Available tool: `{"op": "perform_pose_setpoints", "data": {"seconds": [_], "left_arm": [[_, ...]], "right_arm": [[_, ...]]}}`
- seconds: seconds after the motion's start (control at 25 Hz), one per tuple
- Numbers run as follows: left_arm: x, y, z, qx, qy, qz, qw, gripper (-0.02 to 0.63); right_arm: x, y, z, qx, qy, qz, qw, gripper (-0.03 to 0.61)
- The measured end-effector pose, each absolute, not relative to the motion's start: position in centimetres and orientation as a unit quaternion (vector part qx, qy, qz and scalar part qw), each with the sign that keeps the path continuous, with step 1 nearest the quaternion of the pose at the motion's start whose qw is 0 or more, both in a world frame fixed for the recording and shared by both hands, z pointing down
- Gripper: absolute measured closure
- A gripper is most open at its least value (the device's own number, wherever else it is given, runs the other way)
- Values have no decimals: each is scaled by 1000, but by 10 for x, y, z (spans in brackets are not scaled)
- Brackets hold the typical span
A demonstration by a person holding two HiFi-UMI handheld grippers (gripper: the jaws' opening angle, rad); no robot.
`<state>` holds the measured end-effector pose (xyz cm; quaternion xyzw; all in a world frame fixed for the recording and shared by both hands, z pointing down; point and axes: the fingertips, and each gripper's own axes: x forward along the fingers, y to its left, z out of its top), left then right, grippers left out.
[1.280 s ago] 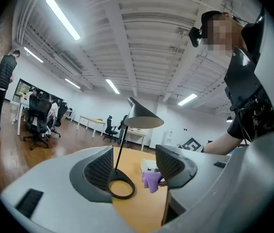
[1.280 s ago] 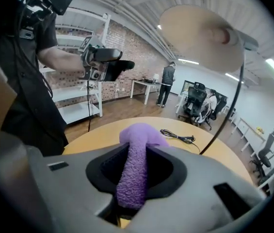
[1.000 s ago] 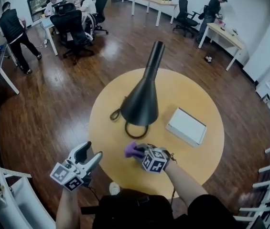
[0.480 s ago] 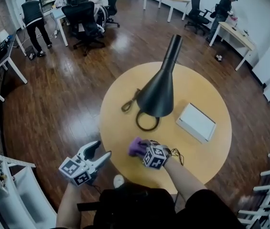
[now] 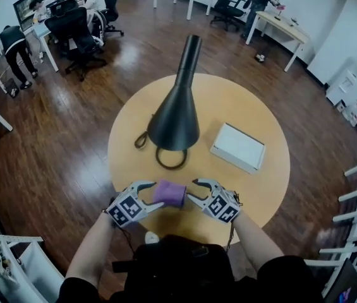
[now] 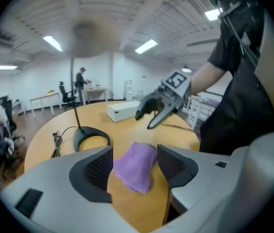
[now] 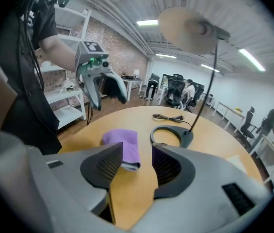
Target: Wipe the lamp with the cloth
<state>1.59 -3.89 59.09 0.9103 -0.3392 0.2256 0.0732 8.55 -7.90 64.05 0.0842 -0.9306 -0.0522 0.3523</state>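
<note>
The purple cloth lies crumpled on the round wooden table near its front edge. My left gripper is at the cloth's left and my right gripper at its right, tips facing each other. Both jaws have just been opening. In the left gripper view the cloth sits between the open jaws, unpressed. In the right gripper view the cloth lies just ahead of the open jaws, free of them. The black lamp stands behind the cloth on its ring base.
A flat white box lies on the table right of the lamp. The lamp's cord coils at the base's left. Office chairs, desks and people stand far back across the wooden floor.
My right gripper has let go of the cloth, which now rests on the table. My left gripper has come down from beyond the table's left edge to the cloth's left side.
</note>
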Motion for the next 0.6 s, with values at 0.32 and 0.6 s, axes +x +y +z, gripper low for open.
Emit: {"op": "perform_pose_setpoints", "data": {"seconds": [0.32,0.6], "left_arm": [[65,-44,695,892,-123,435,-20,311],[69,-51,727,889,-80,451,25,312]], "right_arm": [[159,-77,627,197,-922,16,333,385],[185,-62,622,262,-911,52,313,385]]}}
